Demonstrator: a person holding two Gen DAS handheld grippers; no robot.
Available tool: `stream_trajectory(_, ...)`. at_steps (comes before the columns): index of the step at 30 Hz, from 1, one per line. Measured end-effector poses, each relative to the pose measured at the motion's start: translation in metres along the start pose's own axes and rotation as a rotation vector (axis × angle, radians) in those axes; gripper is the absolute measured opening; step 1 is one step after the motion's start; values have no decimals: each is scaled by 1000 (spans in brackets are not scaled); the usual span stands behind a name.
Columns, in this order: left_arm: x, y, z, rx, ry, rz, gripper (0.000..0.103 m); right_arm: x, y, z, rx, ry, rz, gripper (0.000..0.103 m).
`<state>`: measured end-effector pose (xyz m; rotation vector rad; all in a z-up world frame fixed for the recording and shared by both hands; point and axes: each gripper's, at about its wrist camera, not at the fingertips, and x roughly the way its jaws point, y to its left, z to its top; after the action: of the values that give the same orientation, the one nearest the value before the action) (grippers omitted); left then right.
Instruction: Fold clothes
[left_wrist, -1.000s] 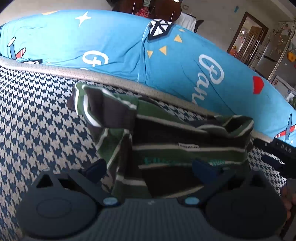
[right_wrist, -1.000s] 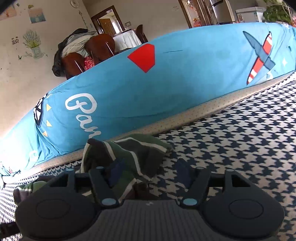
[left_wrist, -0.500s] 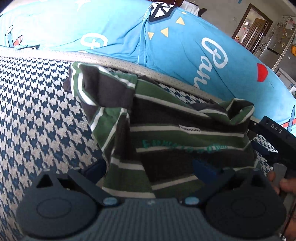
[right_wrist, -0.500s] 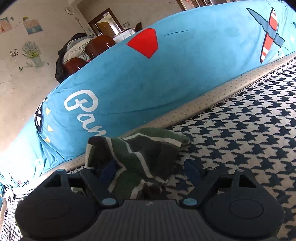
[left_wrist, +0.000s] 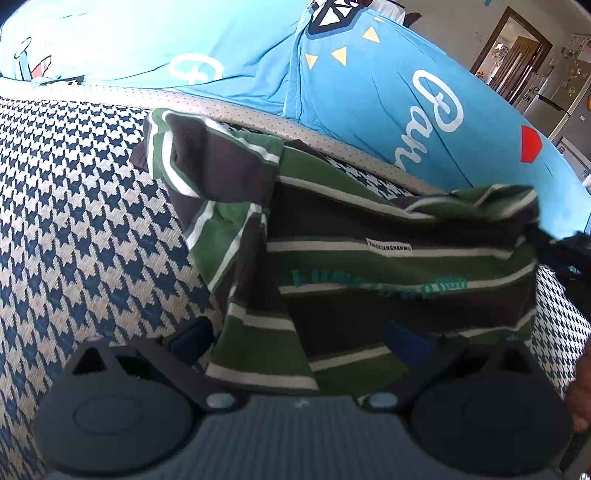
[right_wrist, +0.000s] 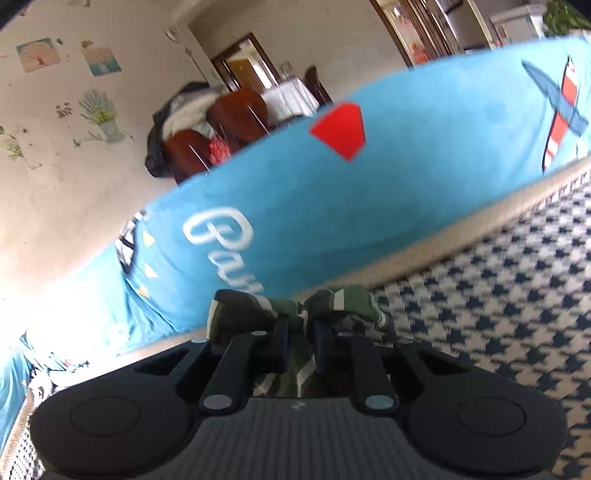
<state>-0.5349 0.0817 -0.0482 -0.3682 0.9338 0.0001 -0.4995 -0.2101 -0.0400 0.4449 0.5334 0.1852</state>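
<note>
A green, dark and white striped shirt (left_wrist: 388, 266) lies crumpled on the houndstooth seat, one sleeve (left_wrist: 210, 162) flopped out to the left. My left gripper (left_wrist: 299, 339) hovers low over its near hem, open, with cloth lying between the blue fingertips (left_wrist: 192, 338) but not pinched. In the right wrist view my right gripper (right_wrist: 299, 332) has its jaws closing on a bunched fold of the shirt (right_wrist: 332, 302), and the pads press the cloth. Its black body (left_wrist: 569, 254) shows at the shirt's right corner.
The houndstooth seat cover (left_wrist: 81, 229) spreads left and right of the shirt. A blue printed back cushion (left_wrist: 369, 96) rises right behind it, past a beige piped edge (right_wrist: 461, 232). Chairs with clothes (right_wrist: 207, 136) stand beyond. A hand (left_wrist: 583, 384) shows at the right edge.
My right gripper went from wide open beside the shirt's corner to clamped on a fold of it, and the corner has lifted. My left gripper stays open over the hem.
</note>
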Motion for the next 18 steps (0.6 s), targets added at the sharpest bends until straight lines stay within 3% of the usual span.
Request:
stream_trajectory(8,-12,2,-1,-17,-43,-16,103,-67,7,11,-55,-50,52,15)
stream_trajectory(12,-24,5,3,-41,-93,-16,103,-96,17,-1,-131,20,78,15)
stream_trajectory(18,-28,9,7,-59,-123,2,103,-122,23,-46,-209,172,85,15)
